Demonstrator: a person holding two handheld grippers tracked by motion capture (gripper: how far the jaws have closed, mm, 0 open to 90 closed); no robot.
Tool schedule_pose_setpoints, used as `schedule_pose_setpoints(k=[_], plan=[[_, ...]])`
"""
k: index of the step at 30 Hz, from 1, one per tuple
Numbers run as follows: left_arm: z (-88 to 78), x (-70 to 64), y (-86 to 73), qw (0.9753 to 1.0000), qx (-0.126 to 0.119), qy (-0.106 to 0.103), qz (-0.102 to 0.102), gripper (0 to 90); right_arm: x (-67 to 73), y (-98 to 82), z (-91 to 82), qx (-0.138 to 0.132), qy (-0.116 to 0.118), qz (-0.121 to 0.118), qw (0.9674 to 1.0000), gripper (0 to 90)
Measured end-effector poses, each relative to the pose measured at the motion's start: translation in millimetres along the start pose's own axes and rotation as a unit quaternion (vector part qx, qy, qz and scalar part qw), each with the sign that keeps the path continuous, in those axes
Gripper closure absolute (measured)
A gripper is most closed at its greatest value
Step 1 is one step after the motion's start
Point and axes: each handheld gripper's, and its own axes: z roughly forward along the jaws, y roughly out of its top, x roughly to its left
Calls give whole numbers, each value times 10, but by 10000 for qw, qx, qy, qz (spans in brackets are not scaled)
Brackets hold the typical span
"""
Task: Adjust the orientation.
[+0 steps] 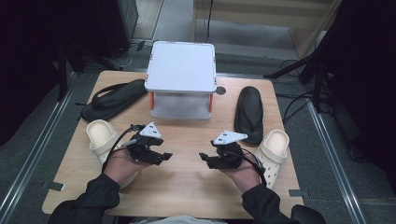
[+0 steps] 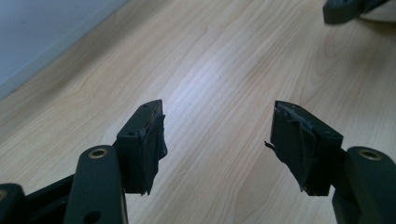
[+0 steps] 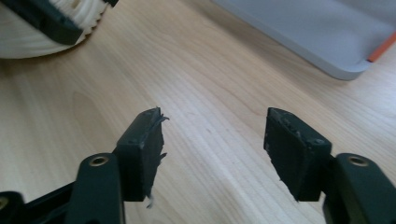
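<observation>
Two cream clogs and two black slippers lie on the wooden table [image 1: 187, 186]. One cream clog [image 1: 101, 135] is at the left, the other cream clog [image 1: 274, 148] at the right. One black slipper [image 1: 114, 99] lies at the back left, the other black slipper [image 1: 248, 114] at the right. My left gripper [image 1: 164, 157] [image 2: 217, 126] is open over bare wood, pointing right. Facing it, my right gripper [image 1: 204, 158] [image 3: 215, 130] is also open, with nothing between its jaws. The left clog [image 3: 28, 39] shows behind the left gripper's jaw in the right gripper view.
A white two-level rack [image 1: 181, 70] with orange posts stands at the back middle of the table; its base [image 2: 37, 32] [image 3: 327, 32] is near both grippers. Bare wood lies between the two grippers and toward the front edge. Dark stands and cables surround the table.
</observation>
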Motion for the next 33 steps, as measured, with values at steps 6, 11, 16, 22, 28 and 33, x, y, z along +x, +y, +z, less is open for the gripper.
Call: schedule_pose_setpoints(k=[6,11,16,22,28,33], plan=[[-107,71,-9,9996,-135,-132,-197,407,17,30,-46,-118,37,-71,9999,415],[-127,110,-13,9989,-116,-237,-387,393,-7,29,-76,-145,13,-9,9999,415],[-146,176,23,9965,-175,-500,-640,430,-17,9,-90,-92,74,0,9999,435],[-185,207,54,9973,-166,-453,-559,457,-22,-27,-92,-8,154,116,9998,458],[-275,244,51,9983,-199,-316,-458,439,-81,-31,-87,-5,295,425,9987,410],[-325,263,47,9986,-206,-265,-420,440,-84,-14,-104,-55,332,361,9988,443]])
